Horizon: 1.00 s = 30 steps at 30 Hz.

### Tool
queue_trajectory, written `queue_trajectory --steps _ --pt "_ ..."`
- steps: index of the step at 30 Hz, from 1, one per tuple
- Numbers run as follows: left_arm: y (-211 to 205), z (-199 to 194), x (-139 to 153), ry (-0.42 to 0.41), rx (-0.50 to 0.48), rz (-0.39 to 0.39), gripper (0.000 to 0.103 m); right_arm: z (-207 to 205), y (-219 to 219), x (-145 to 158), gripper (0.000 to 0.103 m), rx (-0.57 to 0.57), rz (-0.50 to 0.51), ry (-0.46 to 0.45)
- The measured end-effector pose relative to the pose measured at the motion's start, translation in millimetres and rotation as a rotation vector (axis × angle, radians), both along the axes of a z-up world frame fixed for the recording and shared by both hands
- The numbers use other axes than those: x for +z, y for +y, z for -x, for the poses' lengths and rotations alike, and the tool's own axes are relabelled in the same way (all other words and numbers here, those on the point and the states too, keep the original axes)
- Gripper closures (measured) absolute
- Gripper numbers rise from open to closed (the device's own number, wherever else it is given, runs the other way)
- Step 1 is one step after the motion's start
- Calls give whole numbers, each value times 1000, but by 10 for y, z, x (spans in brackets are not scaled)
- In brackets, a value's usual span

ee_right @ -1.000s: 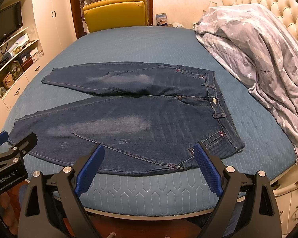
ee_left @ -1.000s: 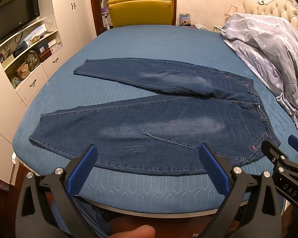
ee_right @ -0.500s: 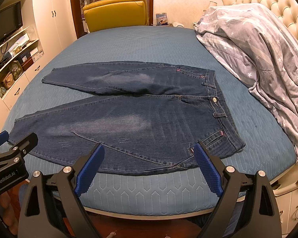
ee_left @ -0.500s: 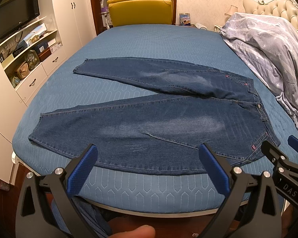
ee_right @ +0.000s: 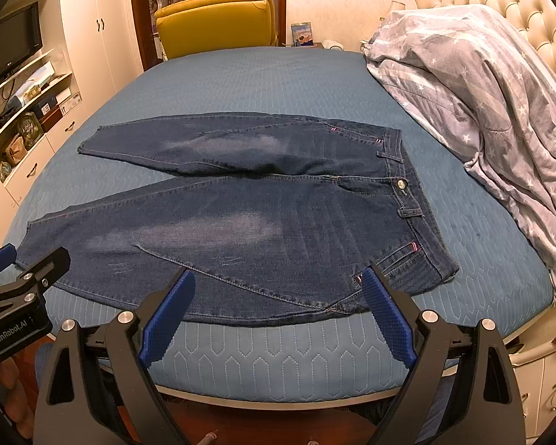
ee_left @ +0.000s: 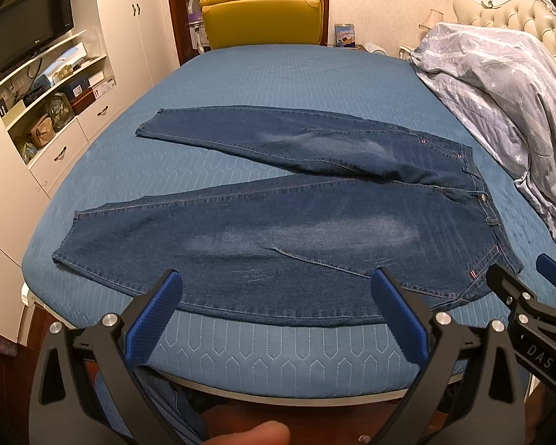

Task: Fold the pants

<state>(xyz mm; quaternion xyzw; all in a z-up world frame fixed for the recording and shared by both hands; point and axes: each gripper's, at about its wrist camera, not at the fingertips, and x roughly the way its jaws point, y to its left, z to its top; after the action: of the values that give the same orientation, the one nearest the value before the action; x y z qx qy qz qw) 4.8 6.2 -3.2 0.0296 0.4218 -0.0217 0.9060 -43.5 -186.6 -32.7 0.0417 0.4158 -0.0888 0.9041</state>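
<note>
Dark blue jeans (ee_left: 278, 230) (ee_right: 263, 218) lie flat on the blue bed (ee_left: 278, 81) (ee_right: 248, 81), legs spread in a V toward the left, waistband at the right. My left gripper (ee_left: 278, 289) hovers open at the near bed edge, over the near leg's lower hem side, holding nothing. My right gripper (ee_right: 278, 293) is open too, just short of the near edge by the hip pocket. In the left wrist view the right gripper (ee_left: 530, 296) shows at the right edge; in the right wrist view the left gripper (ee_right: 22, 282) shows at the left.
A grey star-print duvet (ee_left: 500, 85) (ee_right: 482, 104) is heaped at the right by the tufted headboard (ee_right: 519, 11). A yellow armchair (ee_left: 263, 15) stands beyond the bed. White shelves with a TV (ee_left: 29, 26) line the left wall. A fingertip (ee_left: 255, 434) shows at the bottom.
Both grippers have barely moved; the view has shifted very slightly. The jeans lie as before.
</note>
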Motion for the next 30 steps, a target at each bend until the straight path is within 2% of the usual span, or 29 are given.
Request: queue_trajectory --steps 12,17,21,22,26,30 --pt "-4 33 -56 8 -2 5 1 -18 -21 -71 15 -2 -17 5" --pt "47 -61 -134 19 -51 89 1 -207 -280 -165 15 -17 -43 43" --pt "85 -176 -224 51 -90 149 1 -675 -789 -320 15 5 -76 94" --pt "109 -220 -258 70 -102 184 1 -791 -919 -347 15 -3 -82 104" --pt "217 -401 -441 170 -83 289 1 -1595 -1725 -514 15 -28 -151 146" --pt "277 -555 -673 210 -72 279 2 -2532 -2485 -681 15 -60 -70 218"
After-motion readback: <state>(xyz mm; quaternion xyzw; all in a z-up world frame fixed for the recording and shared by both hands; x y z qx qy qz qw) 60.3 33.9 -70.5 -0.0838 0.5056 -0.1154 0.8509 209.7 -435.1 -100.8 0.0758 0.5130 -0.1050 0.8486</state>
